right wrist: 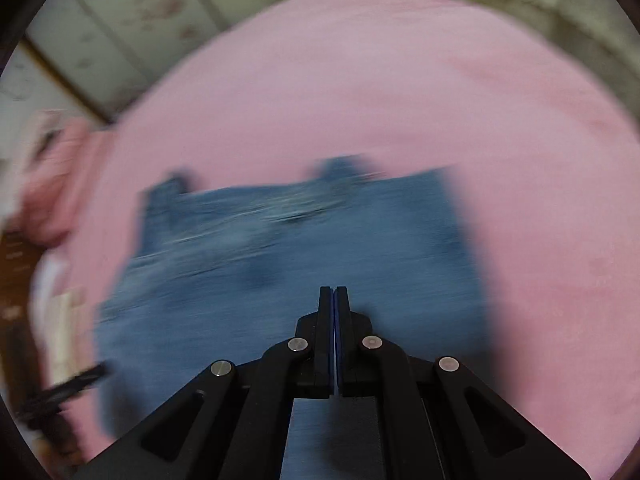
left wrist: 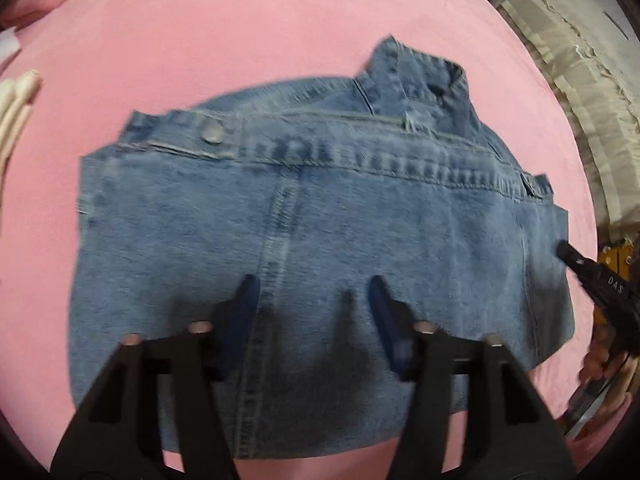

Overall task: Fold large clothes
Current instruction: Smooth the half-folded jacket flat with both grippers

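Folded blue denim jeans (left wrist: 320, 236) lie flat on the pink sheet (left wrist: 224, 60), waistband button facing up.

A pink-sheeted bed (left wrist: 280, 60) carries folded blue denim jeans (left wrist: 320, 220) lying flat on it.

The folded jeans (left wrist: 320, 248) are lying flat on the bed (left wrist: 200, 60), near its middle. The left hand-held gripper (left wrist: 312, 312) is hanging over their near half. The right hand-held gripper (left wrist: 592, 276) is reaching their right edge. Bedding (left wrist: 576, 80) is lying beyond the bed's right side.
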Available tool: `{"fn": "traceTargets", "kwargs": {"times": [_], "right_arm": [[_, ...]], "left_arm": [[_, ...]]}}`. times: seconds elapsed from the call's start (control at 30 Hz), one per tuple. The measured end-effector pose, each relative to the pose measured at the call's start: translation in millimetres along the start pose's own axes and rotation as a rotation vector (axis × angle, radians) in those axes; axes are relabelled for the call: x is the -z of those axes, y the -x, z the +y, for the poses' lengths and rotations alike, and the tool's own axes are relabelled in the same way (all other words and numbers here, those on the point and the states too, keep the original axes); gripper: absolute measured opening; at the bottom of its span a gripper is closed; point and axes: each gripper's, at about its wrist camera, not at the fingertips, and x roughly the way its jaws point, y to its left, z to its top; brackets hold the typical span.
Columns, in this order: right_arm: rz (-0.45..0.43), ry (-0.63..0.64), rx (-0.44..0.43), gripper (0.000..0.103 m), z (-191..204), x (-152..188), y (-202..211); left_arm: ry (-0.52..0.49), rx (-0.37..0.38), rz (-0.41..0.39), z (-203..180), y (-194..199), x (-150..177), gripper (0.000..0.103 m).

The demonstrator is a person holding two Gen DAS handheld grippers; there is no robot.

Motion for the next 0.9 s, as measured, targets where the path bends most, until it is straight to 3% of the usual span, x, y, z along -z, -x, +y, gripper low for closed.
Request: {"fn": "traceTargets", "kwargs": {"times": [0.1, 0.2, 0.33, 0.37, 0.4, 0.43, 0.47, 0.5, 0.53, 0.57, 0.6, 0.7, 0.77, 0.83, 0.87, 0.9], "right_arm": [[0.125, 0.045, -0.163, 0.0, 43, 22, -47], [0.245, 0.12, -0.226, 0.0, 82, 47, -99], [0.195, 0.12, -0.222, 0.0, 85, 46, -128], [0.204, 0.087, -0.247, 0.0, 75, 43, -132], [0.215, 0.061, -0.276, 0.0, 69, 43, -139], [0.222, 0.042, -0.323, 0.0, 55, 43, -137], [0.204, 0.054, -0.332, 0.0, 44, 41, -128], [0.158, 0.097, -0.296, 0.0, 31, 36, -116], [0.114, 0.121, -0.211, 0.0, 16, 30, -102], [0.063, 0.124, -0.116, 0.0, -3, 21, -88], [0.039, 0.098, -0.085, 0.0, -19, 12, -81], [-0.082, -0.028, 0.115, 0.0, -108, -10, -30], [-0.14, -0.043, 0.289, 0.0, -144, -15, 1], [-0.139, -0.034, 0.351, 0.0, -154, -10, 21], [-0.141, -0.034, 0.351, 0.0, -152, -8, 26], [-0.136, -0.029, 0.299, 0.0, -145, 0, 32]], "left_arm": [[-0.002, -0.003, 0.012, -7, -16, 0, 0.036], [-0.039, -0.016, -0.05, -12, -23, -7, 0.033], [-0.015, -0.042, -0.069, -8, -51, -31, 0.025], [-0.014, -0.052, -0.085, -6, -54, -35, 0.02], [-0.026, -0.091, -0.11, -5, -54, -40, 0.002], [-0.022, -0.121, -0.122, 0, -53, -43, 0.001], [0.003, -0.08, -0.124, 8, -52, -45, 0.001], [0.052, -0.042, -0.131, 21, -48, -46, 0.001], [0.076, -0.079, -0.142, 30, -45, -46, 0.001], [0.076, -0.174, -0.16, 40, -41, -47, 0.001], [0.069, -0.241, -0.189, 54, -37, -47, 0.001], [0.1, -0.309, -0.217, 94, -29, -48, 0.001], [0.122, -0.273, -0.212, 112, -25, -48, 0.001], [0.152, -0.279, -0.215, 108, -17, -47, 0.001], [0.149, -0.281, -0.206, 101, -13, -45, 0.001], [0.14, -0.225, -0.199, 87, -10, -43, 0.001]]}}
